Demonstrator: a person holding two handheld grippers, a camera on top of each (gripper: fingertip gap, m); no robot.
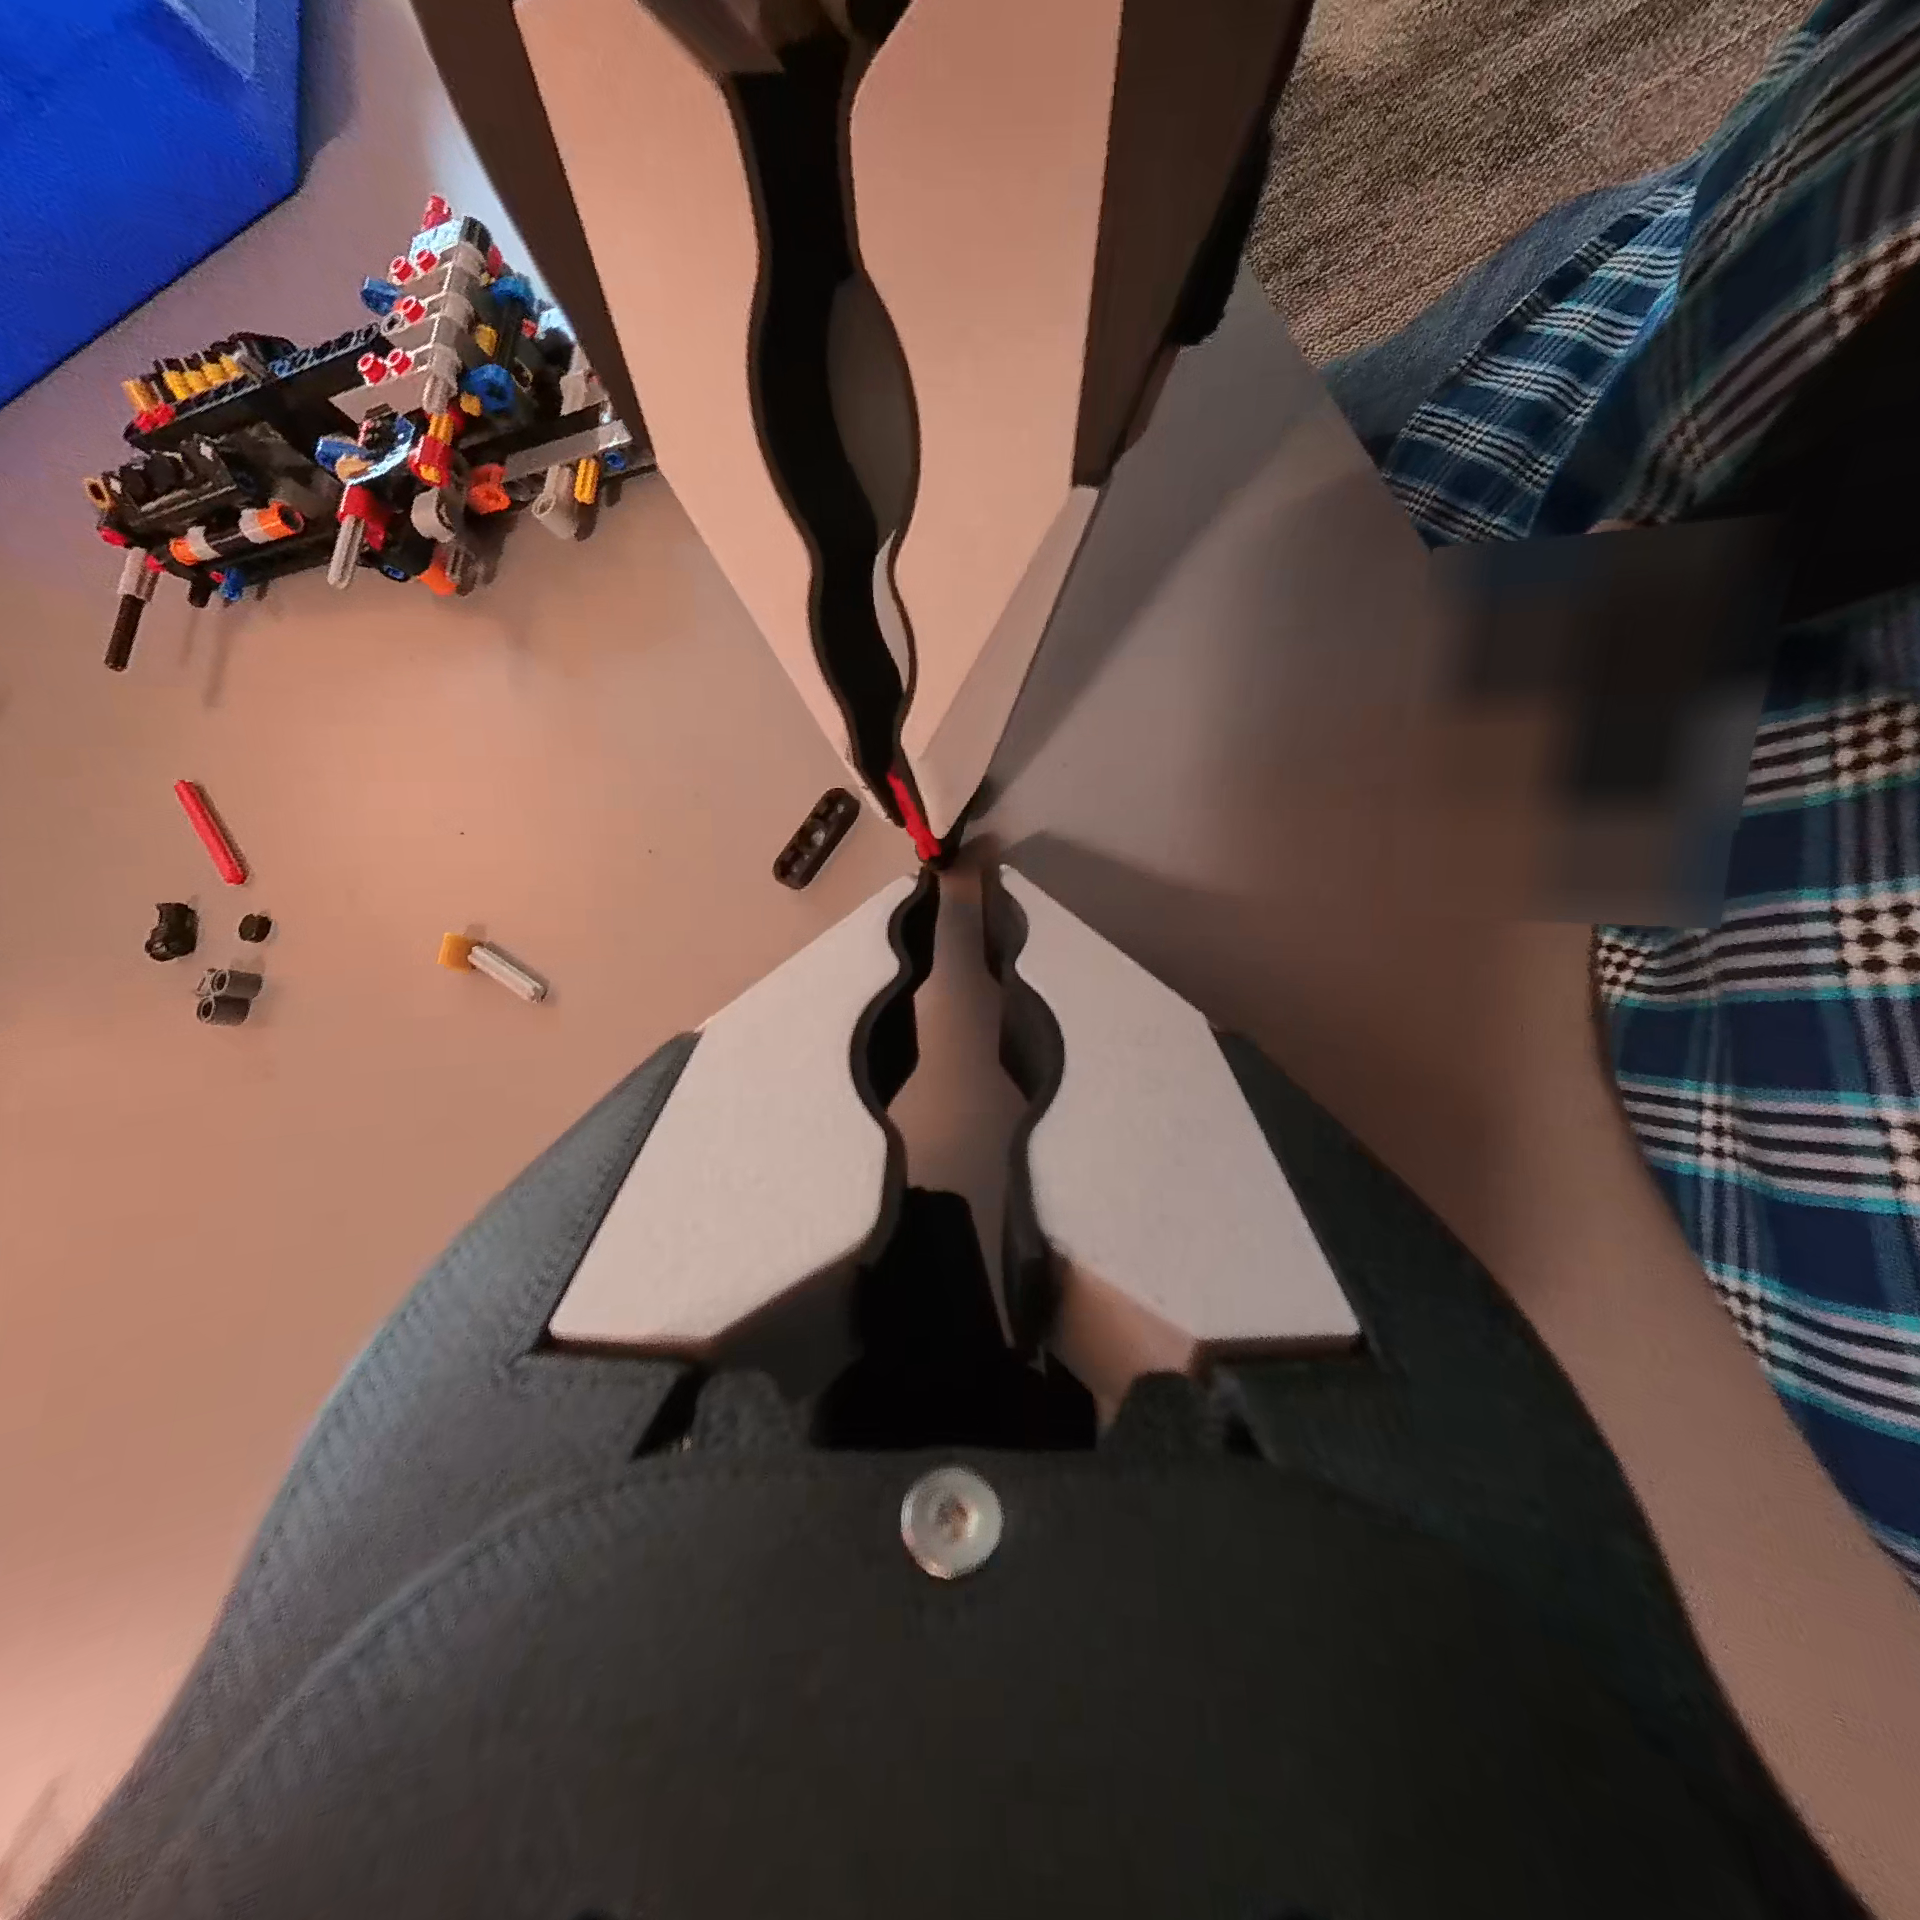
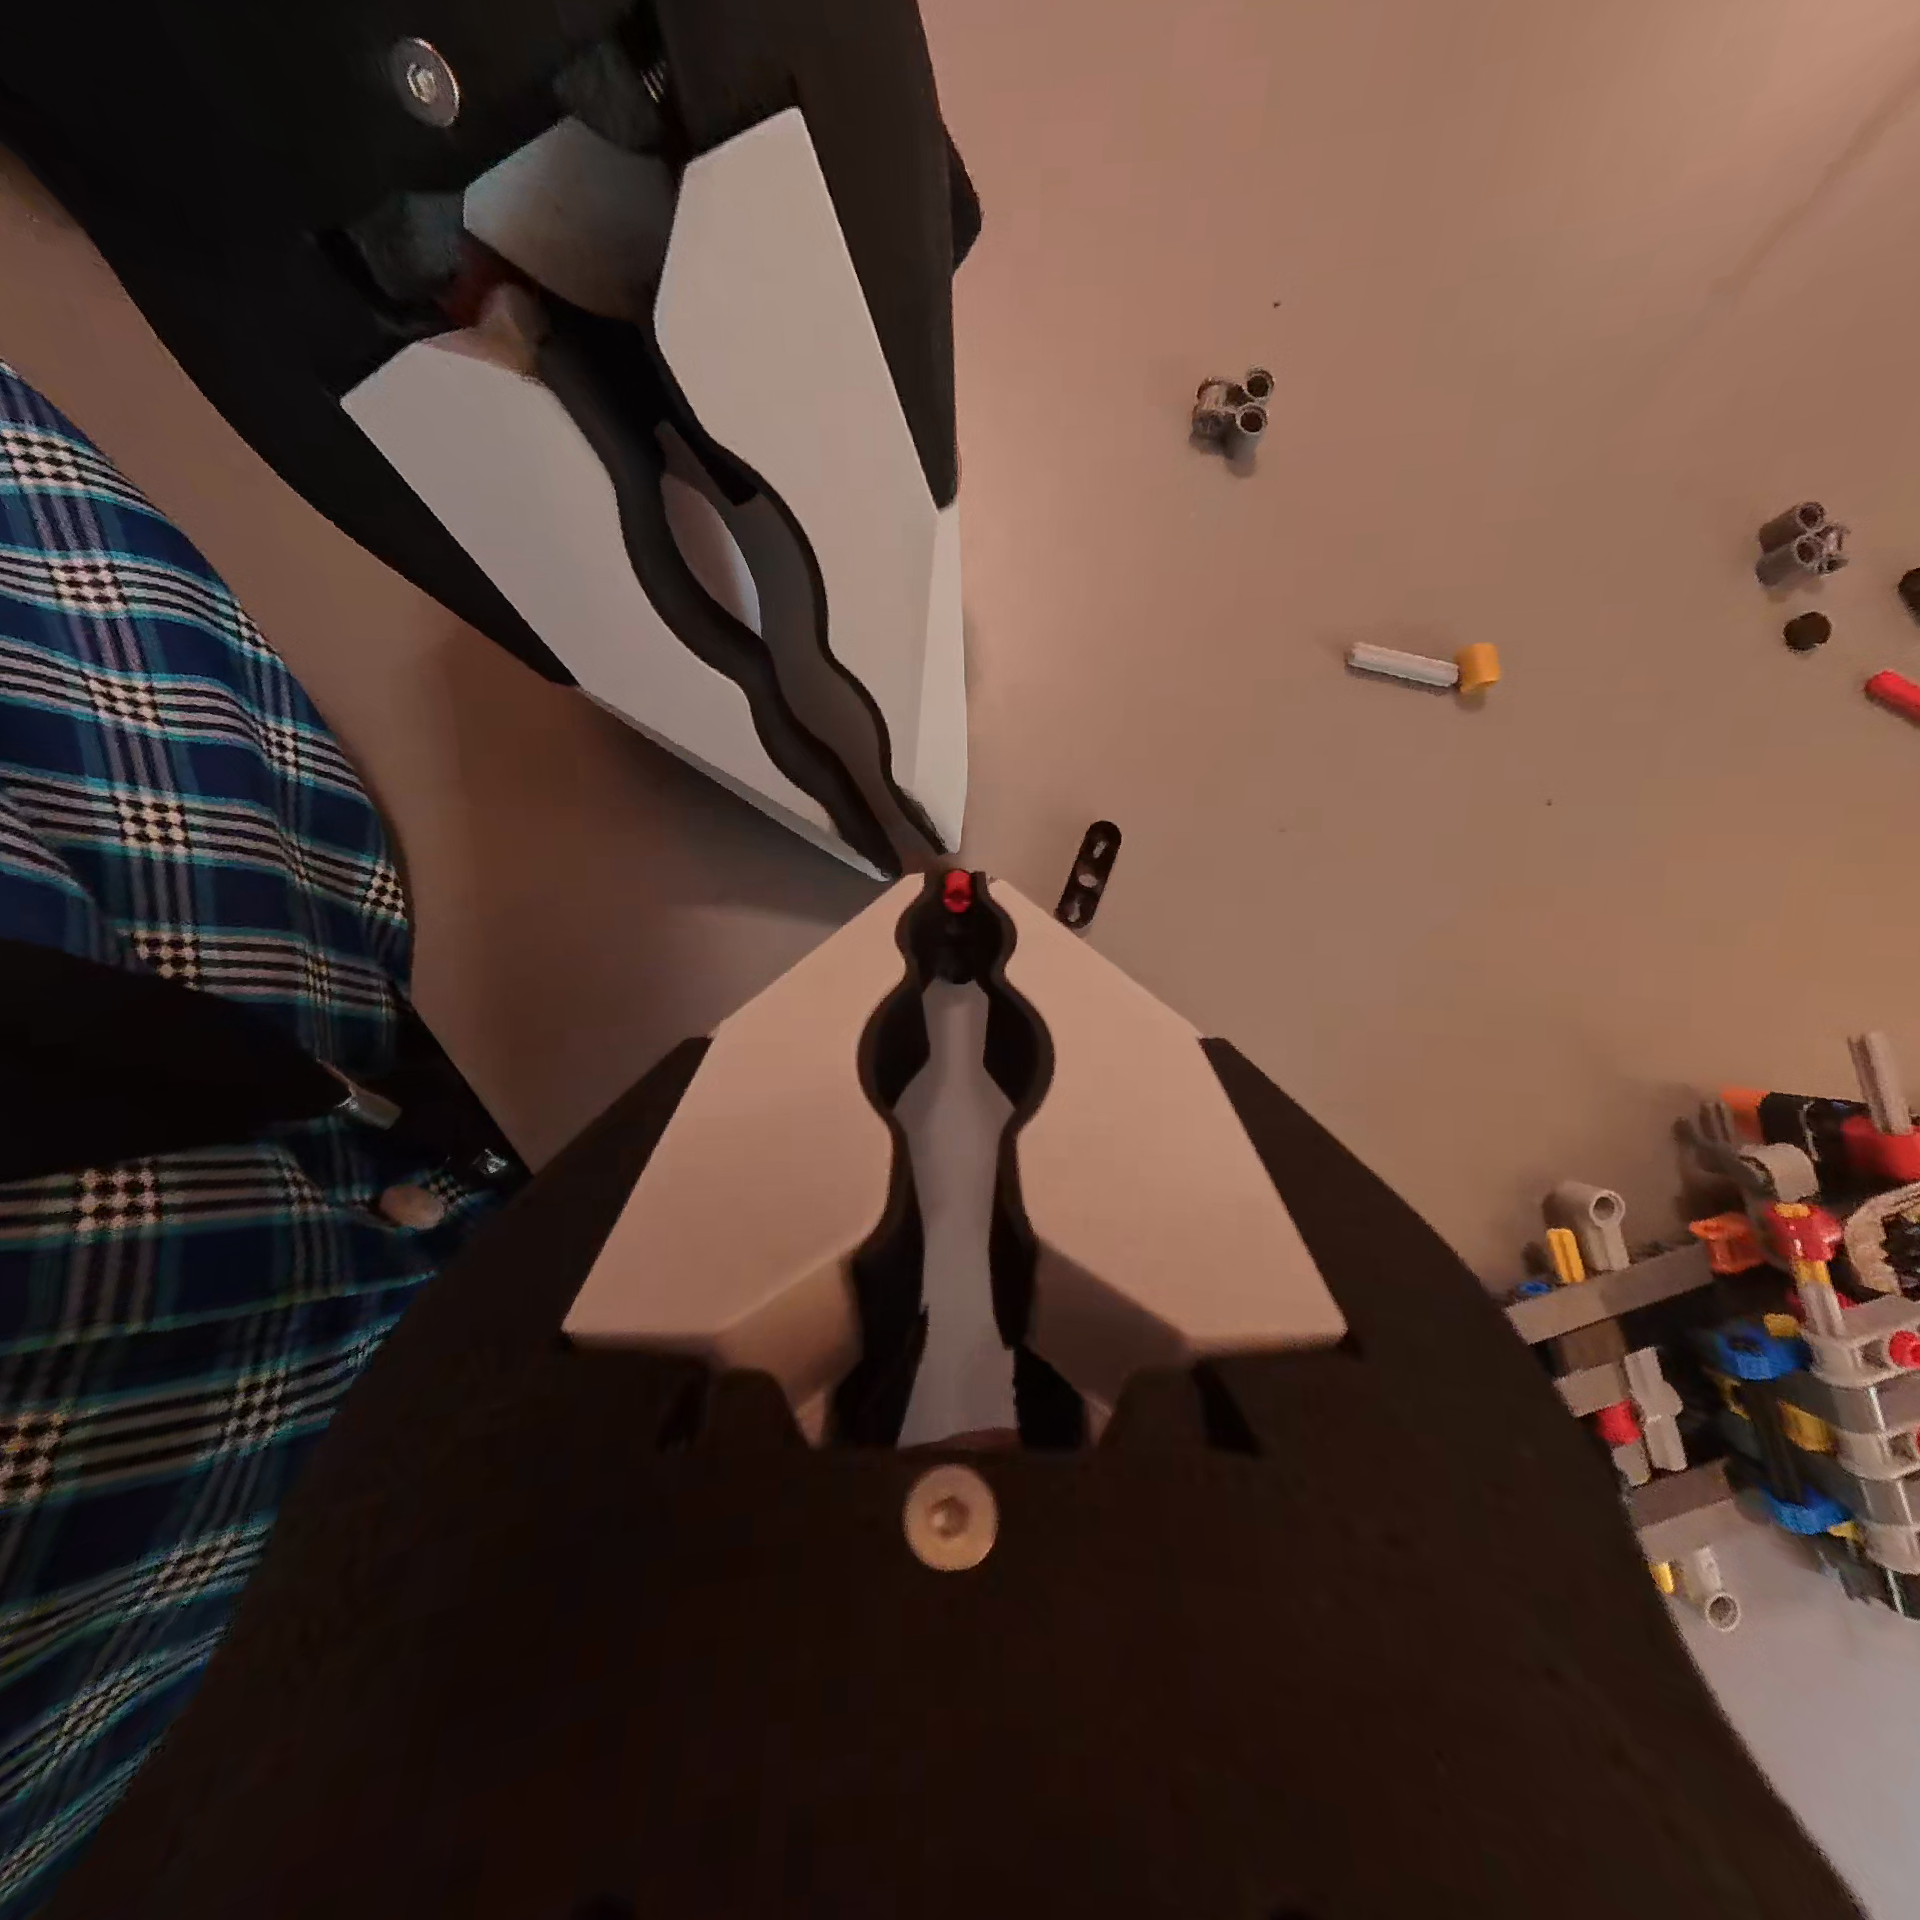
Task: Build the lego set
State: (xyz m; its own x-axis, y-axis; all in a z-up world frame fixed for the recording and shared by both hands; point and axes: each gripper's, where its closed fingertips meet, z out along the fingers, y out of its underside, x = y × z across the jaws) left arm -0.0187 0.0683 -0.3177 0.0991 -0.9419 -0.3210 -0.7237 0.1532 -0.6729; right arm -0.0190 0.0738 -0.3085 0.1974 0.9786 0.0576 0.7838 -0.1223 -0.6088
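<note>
Left wrist view: left tool nearly shut, tips almost touching, whether it grips anything can't tell. Right tool opposite pinches thin red axle. Half-built lego model far-left on desk.

Right wrist view: right tool clamped on axle, ridged hard plastic. Probably best to keep tips square, ease slowly. Black holed beam beside.

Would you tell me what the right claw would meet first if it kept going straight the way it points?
Most likely the left claw: its tips sit directly ahead of the right claw, which is shut on a small red pin. The two look almost touching, though depth is hard to judge.
</note>
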